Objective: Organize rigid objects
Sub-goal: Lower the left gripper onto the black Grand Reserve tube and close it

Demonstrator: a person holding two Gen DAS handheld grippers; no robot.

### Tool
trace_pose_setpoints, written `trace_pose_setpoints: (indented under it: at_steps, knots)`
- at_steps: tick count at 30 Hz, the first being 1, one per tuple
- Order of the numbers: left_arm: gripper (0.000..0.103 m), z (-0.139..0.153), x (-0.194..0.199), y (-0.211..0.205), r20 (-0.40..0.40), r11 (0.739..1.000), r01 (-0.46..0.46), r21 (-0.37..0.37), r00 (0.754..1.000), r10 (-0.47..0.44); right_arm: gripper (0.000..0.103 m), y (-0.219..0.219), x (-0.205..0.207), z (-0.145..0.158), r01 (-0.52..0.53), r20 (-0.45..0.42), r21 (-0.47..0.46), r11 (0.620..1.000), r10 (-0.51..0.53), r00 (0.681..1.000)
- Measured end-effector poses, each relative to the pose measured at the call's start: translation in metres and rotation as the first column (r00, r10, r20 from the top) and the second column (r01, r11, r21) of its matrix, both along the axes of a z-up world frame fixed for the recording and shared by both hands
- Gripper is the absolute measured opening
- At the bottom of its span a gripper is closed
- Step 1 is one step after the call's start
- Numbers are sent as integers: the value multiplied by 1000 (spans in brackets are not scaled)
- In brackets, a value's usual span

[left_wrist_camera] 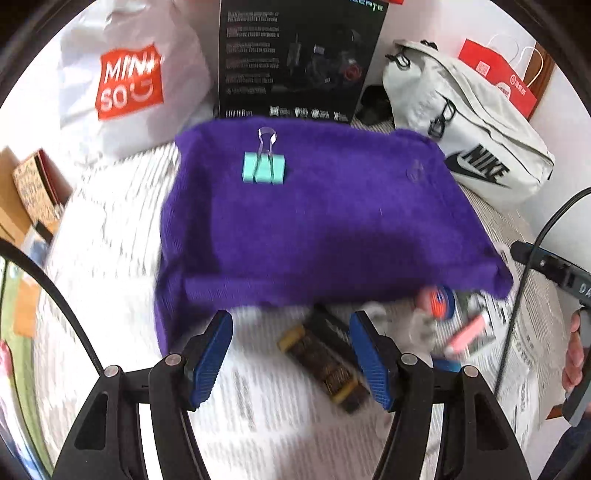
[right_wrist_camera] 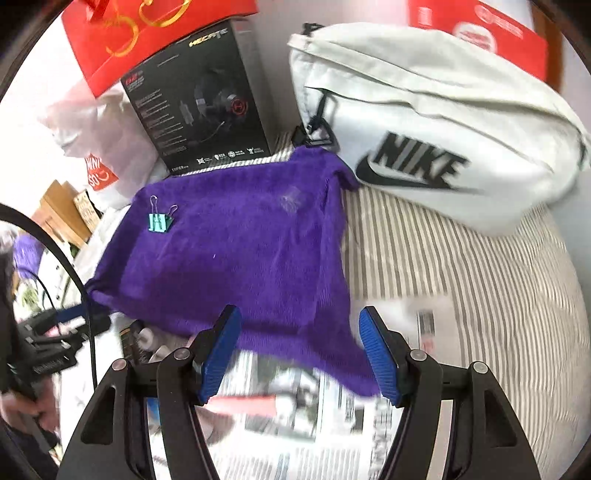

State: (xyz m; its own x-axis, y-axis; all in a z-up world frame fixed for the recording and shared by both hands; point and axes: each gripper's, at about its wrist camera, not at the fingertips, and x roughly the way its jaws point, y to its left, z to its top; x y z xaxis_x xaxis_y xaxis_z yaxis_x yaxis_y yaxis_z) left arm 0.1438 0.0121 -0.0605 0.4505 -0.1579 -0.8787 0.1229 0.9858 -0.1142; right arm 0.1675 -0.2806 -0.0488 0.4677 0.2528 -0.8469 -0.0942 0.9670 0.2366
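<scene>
A purple fleece tray (left_wrist_camera: 314,221) lies on newspaper. A teal binder clip (left_wrist_camera: 264,168) rests on its far left part and a small clear item (left_wrist_camera: 415,171) on its far right. My left gripper (left_wrist_camera: 291,354) stands open above the tray's near edge, with a black and gold bar (left_wrist_camera: 325,365) lying on the paper below its gap, untouched. An orange and blue round thing (left_wrist_camera: 437,301) and a pink stick (left_wrist_camera: 467,334) lie to the right. My right gripper (right_wrist_camera: 301,354) is open over the purple tray's (right_wrist_camera: 240,258) near right corner, empty. The teal clip (right_wrist_camera: 159,221) and pink stick (right_wrist_camera: 251,402) show there too.
A white Nike bag (right_wrist_camera: 424,122) lies on striped bedding at the right. Behind the tray stand a black headset box (left_wrist_camera: 295,59), a white Miniso bag (left_wrist_camera: 129,81) and red paper bags (right_wrist_camera: 147,33). A hand (left_wrist_camera: 574,354) shows at the right edge.
</scene>
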Motion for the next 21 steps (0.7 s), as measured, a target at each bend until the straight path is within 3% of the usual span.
trace_pose_setpoints:
  at_steps: [5, 13, 21]
  knots:
    - [63, -18, -20, -2, -48, 1000, -15, -26, 999, 14, 66, -7, -24, 0, 33, -50, 33, 999, -31, 998]
    - [65, -36, -20, -7, -65, 999, -39, -5, 997, 39, 66, 5, -45, 15, -33, -5, -39, 999, 33, 999]
    - [68, -40, -23, -21, -57, 996, -3, 91, 998, 8, 66, 17, -52, 12, -72, -3, -38, 997, 72, 997]
